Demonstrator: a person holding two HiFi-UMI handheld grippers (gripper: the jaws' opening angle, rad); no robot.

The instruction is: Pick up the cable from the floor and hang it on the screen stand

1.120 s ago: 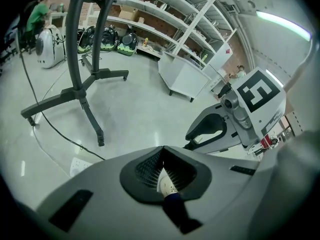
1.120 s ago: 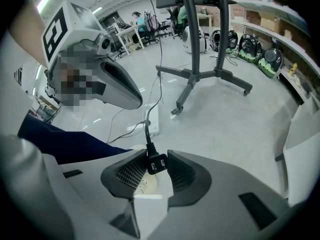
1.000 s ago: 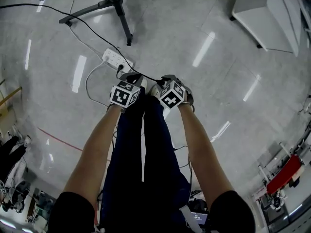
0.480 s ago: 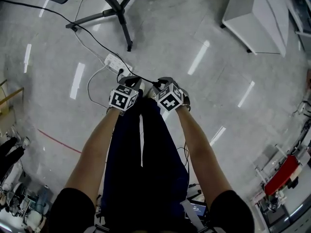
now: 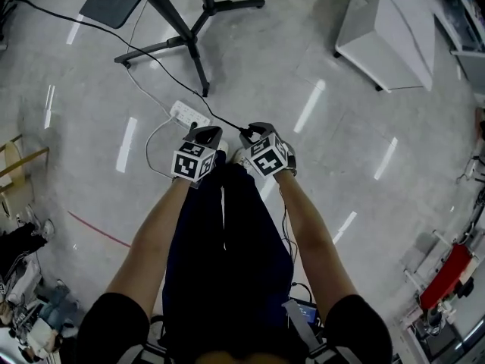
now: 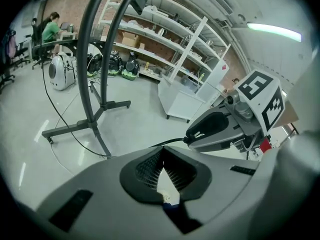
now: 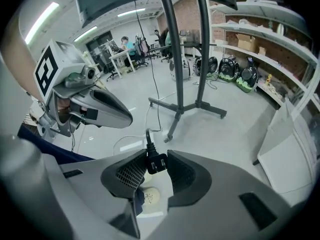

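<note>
Plug (image 7: pixel 156 164), clamped in right tool (image 7: pixel 154 156), has risen above floor (image 7: pixel 225 134).

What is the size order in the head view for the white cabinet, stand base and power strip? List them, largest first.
1. white cabinet
2. stand base, which spreads about as wide but is only thin legs, so it is a close call
3. power strip, clearly smallest

Stand legs (image 5: pixel 198 67), power strip (image 5: pixel 189 114) ahead
</note>
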